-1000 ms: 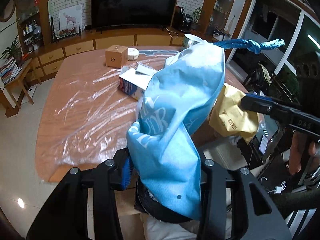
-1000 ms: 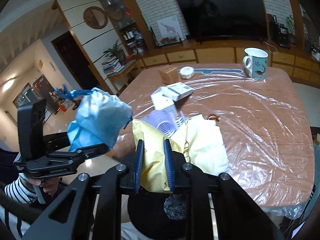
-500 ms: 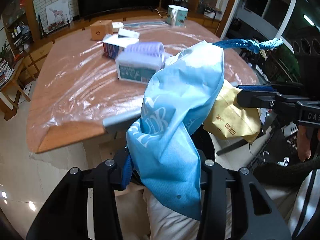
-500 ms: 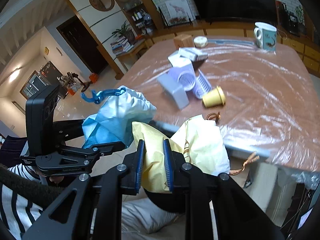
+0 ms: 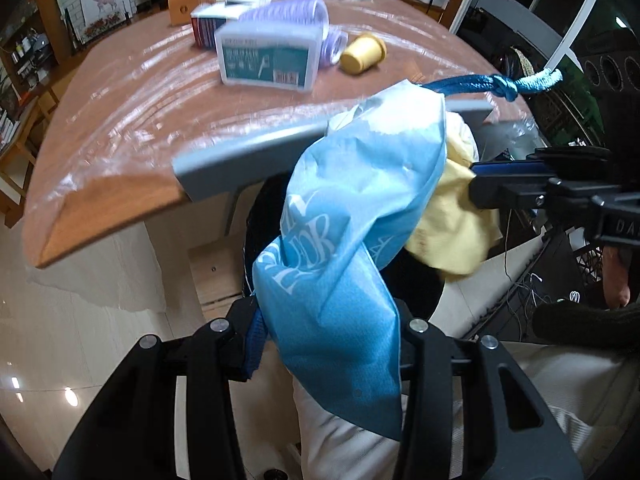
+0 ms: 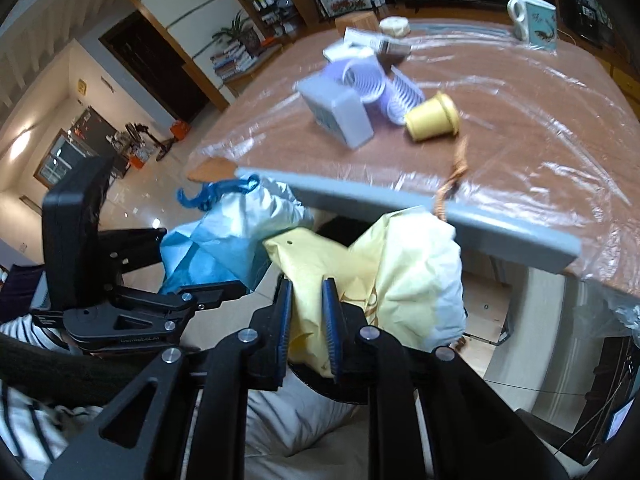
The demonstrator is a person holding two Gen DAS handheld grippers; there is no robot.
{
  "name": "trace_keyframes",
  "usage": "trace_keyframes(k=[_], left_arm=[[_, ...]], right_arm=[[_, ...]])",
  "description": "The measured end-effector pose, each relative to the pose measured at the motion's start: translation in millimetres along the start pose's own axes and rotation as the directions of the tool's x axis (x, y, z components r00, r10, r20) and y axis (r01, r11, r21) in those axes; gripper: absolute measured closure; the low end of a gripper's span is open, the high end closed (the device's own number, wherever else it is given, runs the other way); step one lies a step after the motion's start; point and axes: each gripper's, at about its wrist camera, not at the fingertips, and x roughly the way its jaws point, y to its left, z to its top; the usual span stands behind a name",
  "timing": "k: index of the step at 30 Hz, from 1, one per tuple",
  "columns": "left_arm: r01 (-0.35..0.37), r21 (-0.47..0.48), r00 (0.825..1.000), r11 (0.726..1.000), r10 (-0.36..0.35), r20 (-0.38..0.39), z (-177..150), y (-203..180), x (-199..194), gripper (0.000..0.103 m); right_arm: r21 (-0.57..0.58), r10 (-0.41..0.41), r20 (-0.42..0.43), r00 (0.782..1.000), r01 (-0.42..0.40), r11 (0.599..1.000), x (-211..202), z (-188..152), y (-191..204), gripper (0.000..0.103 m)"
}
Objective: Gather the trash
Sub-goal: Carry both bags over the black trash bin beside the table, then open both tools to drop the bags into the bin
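A blue drawstring bag [image 5: 352, 216] with white lettering hangs from my left gripper [image 5: 324, 340], which is shut on its edge. My right gripper [image 6: 307, 320] is shut on the bag's pale yellow side [image 6: 384, 272]. The bag hangs below the table's near edge [image 5: 256, 148]. The bag's blue side [image 6: 224, 236] and the left gripper [image 6: 120, 280] show in the right wrist view. On the table lie a grey box [image 6: 340, 108], a purple spring coil [image 6: 376, 84], a yellow cup [image 6: 434, 118] and a brown cord [image 6: 456, 176].
The wooden table [image 6: 520, 128] is covered in clear plastic film. Further back stand a mug [image 6: 536, 20], small cartons [image 5: 212, 24] and a wooden cube [image 5: 188, 2]. Tiled floor [image 5: 80, 320] lies to the left.
Both grippers have dropped lower and pulled back, so the bag now hangs below the table's near edge. The items on the table appear closer to that edge.
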Motion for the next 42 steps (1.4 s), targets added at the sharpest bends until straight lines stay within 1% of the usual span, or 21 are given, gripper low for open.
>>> trace_keyframes(k=[2,8,14,18,22,23,25,26,28,29,30,33,35,36,38,39,40,41,42], left_arm=[[-0.008,0.001,1.000,1.000,0.008,-0.018,-0.2,-0.4,10.2,0.058],[-0.006,-0.002,0.999,1.000,0.006,-0.040,0.3,-2.9,31.5,0.058],[0.012,0.013,0.998,1.000,-0.011,-0.069,0.7,-10.3,54.3,0.058],[0.031,0.002,0.996,1.000,-0.031,-0.081,0.9,-12.8,70.2,0.058],[0.027,0.028,0.995,0.999,-0.024,-0.095,1.1,-18.6,81.7,0.057],[0.028,0.031,0.995,0.999,-0.025,-0.095,1.1,-19.7,84.1,0.055],[0.037,0.019,0.996,0.999,-0.035,-0.086,1.1,-20.6,86.4,0.041],[0.053,0.006,0.996,0.999,-0.053,-0.076,1.5,-18.7,85.4,0.032],[0.060,-0.001,0.996,0.998,-0.060,-0.063,2.2,-17.8,81.2,0.029],[0.048,0.008,0.997,0.999,-0.048,-0.058,2.0,-18.7,78.8,0.026],[0.039,0.017,0.998,0.999,-0.038,-0.056,2.1,-20.6,77.7,0.025],[0.031,0.040,0.999,0.999,-0.030,-0.025,2.6,-26.0,62.0,0.024],[0.024,0.047,1.000,0.999,-0.024,0.009,4.4,-25.8,45.6,0.024],[0.026,0.046,0.999,0.999,-0.028,0.035,5.4,-25.7,33.6,0.024],[0.034,0.032,0.995,0.999,-0.037,0.096,8.5,-21.3,10.0,0.024],[0.032,0.017,0.990,0.999,-0.034,0.140,12.0,-16.9,-6.6,0.020],[0.024,0.000,0.982,1.000,-0.024,0.185,16.2,-11.2,-22.6,0.017],[0.016,-0.017,0.973,1.000,-0.012,0.230,22.3,-6.2,-36.3,0.011],[0.009,-0.031,0.962,0.999,0.000,0.274,31.3,-4.1,-47.2,0.007]], right_arm=[[0.003,0.000,-0.018,1.000,0.000,1.000,9.6,-1.6,-1.6,0.088],[0.029,-0.010,-0.052,0.999,0.012,1.000,30.0,-4.8,-13.8,0.090],[0.043,-0.020,-0.067,0.998,0.023,0.999,38.6,-5.0,-19.5,0.091],[0.049,-0.024,-0.071,0.997,0.027,0.998,38.6,-9.1,-20.4,0.091],[0.064,-0.030,-0.072,0.997,0.035,0.997,38.5,-11.3,-22.6,0.091],[0.069,-0.032,-0.071,0.997,0.037,0.997,37.5,-12.0,-23.8,0.089],[0.082,-0.041,-0.064,0.997,0.046,0.996,38.8,-10.4,-23.8,0.087],[0.087,-0.047,-0.062,0.997,0.052,0.995,37.6,-9.9,-23.4,0.082],[0.098,-0.065,-0.052,0.997,0.070,0.993,32.9,-11.6,-25.4,0.044],[0.099,-0.066,-0.040,0.997,0.069,0.993,28.8,-12.2,-25.5,0.041],[0.099,-0.067,-0.033,0.997,0.070,0.993,26.7,-12.3,-26.5,0.041],[0.083,-0.085,-0.004,0.996,0.085,0.993,15.1,-11.4,-26.0,0.041],[0.064,-0.109,0.030,0.994,0.107,0.992,6.7,-8.1,-22.6,0.036],[0.050,-0.129,0.062,0.990,0.126,0.991,-3.6,-5.5,-19.4,0.031],[0.027,-0.168,0.128,0.977,0.166,0.986,-22.0,-0.3,-14.0,0.025],[0.013,-0.187,0.179,0.966,0.188,0.982,-35.3,3.5,-9.8,0.020],[0.002,-0.205,0.233,0.950,0.211,0.978,-48.8,8.4,-5.3,0.013],[-0.003,-0.217,0.273,0.937,0.227,0.974,-57.8,12.5,-1.6,0.010],[-0.012,-0.229,0.341,0.912,0.248,0.969,-72.3,17.4,3.9,0.007]])
